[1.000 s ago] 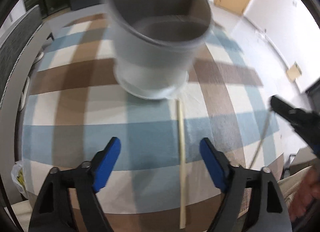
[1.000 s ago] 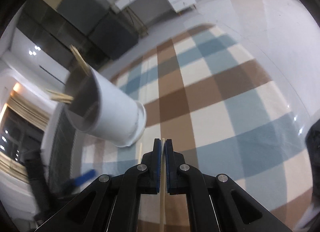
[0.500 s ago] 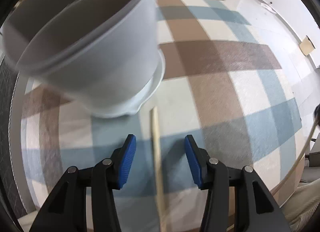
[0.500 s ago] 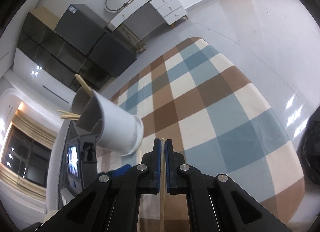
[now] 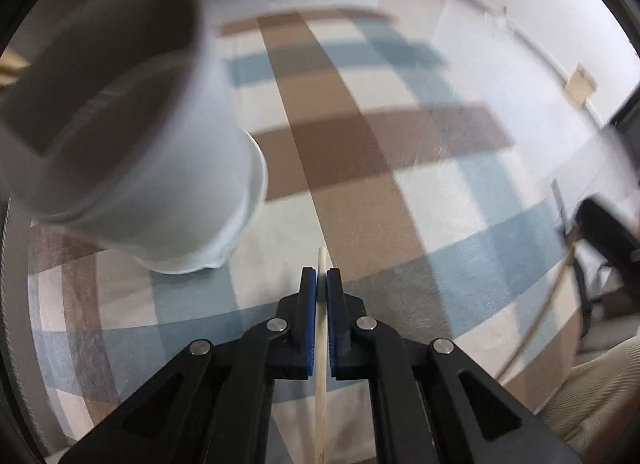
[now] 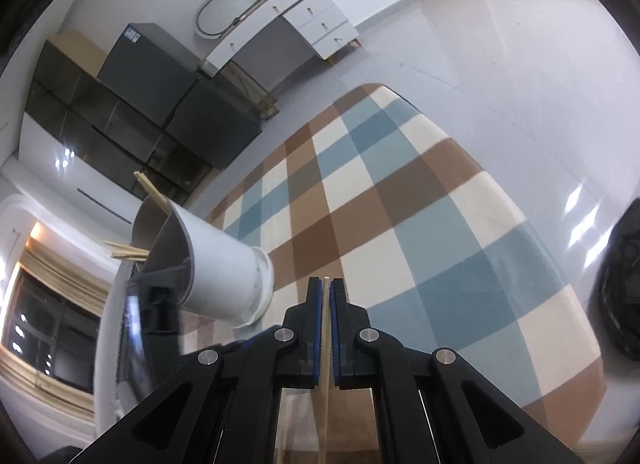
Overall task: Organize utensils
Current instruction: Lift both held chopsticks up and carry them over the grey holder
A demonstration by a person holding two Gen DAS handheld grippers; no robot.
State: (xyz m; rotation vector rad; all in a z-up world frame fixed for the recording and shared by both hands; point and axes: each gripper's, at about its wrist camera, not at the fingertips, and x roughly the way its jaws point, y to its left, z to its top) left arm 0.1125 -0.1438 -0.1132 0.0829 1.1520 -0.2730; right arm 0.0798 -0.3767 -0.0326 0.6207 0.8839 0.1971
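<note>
2 chopsticks gripped, 1 per gripper; step judged mid-transfer to holder.
Checked cloth under both; dark cabinets, white drawers far beyond.
White holder ahead-left of jaws, sticks inside.
Left gripper clamps chopstick; right gripper clamps chopstick.
Next: tip each over rim.

Both wrist views look forward and down along their jaws, close over the checked tablecloth, sharing the white holder.
</note>
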